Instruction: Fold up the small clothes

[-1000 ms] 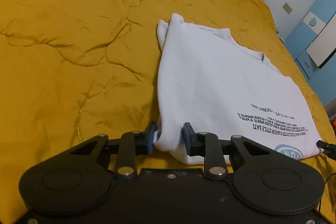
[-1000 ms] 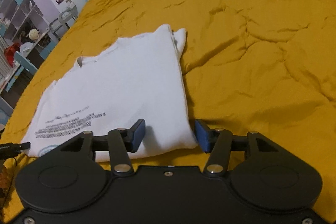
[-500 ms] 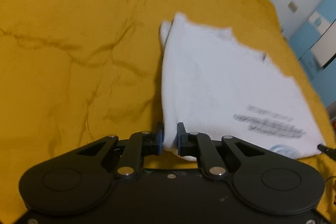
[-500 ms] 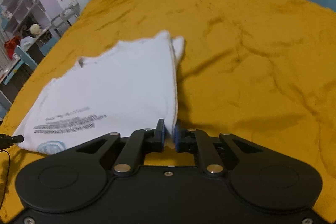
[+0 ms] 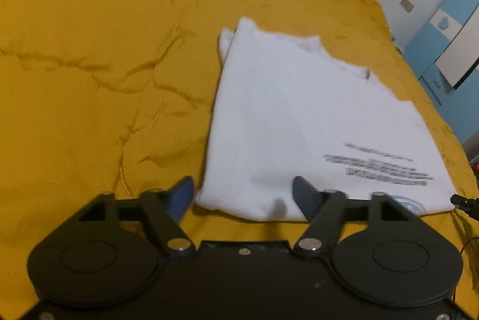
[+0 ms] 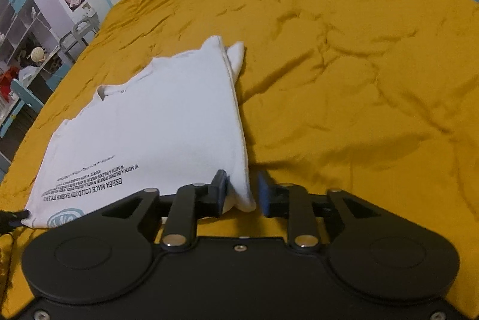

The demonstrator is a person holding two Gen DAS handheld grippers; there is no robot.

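A white T-shirt (image 5: pixel 293 116) with black lettering and a blue logo lies folded on the yellow bedspread (image 5: pixel 89 65). My left gripper (image 5: pixel 242 194) is at the shirt's near left corner. Its jaws are opening wide, and the hem lies loose between the blue pads (image 5: pixel 181 195), untouched. In the right wrist view the same T-shirt (image 6: pixel 155 122) stretches away to the left. My right gripper (image 6: pixel 241 194) is at its near right corner. Its jaws are opening too; the corner sits between them, against the left pad and clear of the right pad (image 6: pixel 265 195).
The wrinkled bedspread (image 6: pixel 359 80) spreads out on all sides. A black plug on a cable (image 5: pixel 462 201) lies by the shirt's logo corner. Shelves and a chair (image 6: pixel 21 56) stand past the bed's left side, blue cabinets (image 5: pixel 449 50) on the other.
One second ago both grippers stood open around the shirt's near corners; half a second ago both had shut on them. Now the left jaws stand wide apart and the right slightly apart.
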